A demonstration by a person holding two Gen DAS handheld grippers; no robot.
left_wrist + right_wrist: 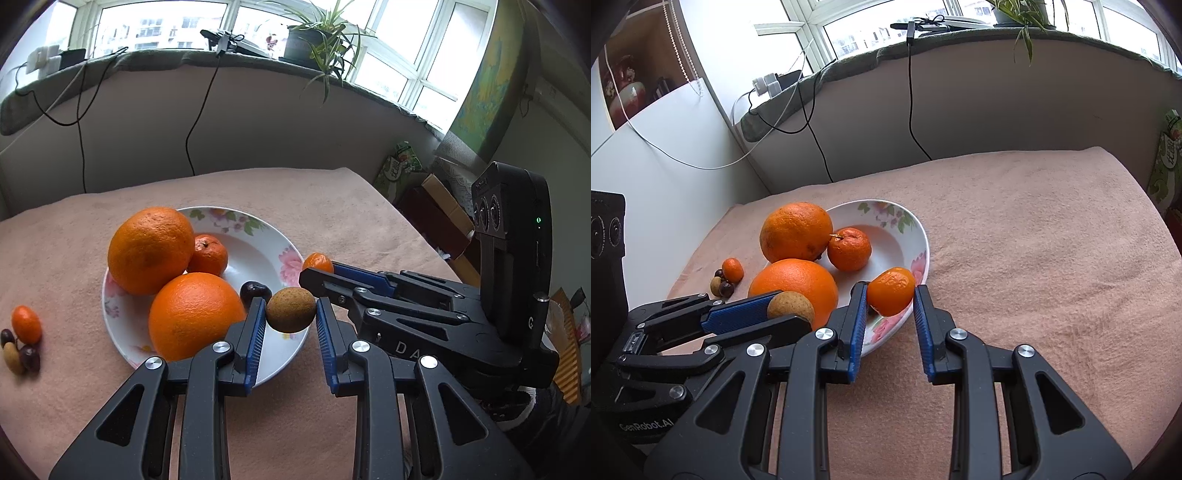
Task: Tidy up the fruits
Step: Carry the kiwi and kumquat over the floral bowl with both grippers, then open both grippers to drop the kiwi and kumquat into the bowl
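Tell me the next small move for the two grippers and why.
Probably open the left gripper to drop the brown fruit: it hangs just over the floral plate. The right gripper holds a small orange fruit over the rim and could follow.

A small mandarin (891, 291) is clamped between the blue pads of the right claw (891, 295), above the near rim of a floral plate (921, 236). Two large oranges (796, 232) and a stemmed tangerine (849, 249) are held in the plate. At lower left, a brown round fruit (791, 307) is gripped by the left claw (792, 312), in front of the nearer orange. On the pink cloth-covered surface (1034, 240), left of the plate, a kumquat (733, 269) is seen touching a cluster of small dark and tan fruits (721, 286).
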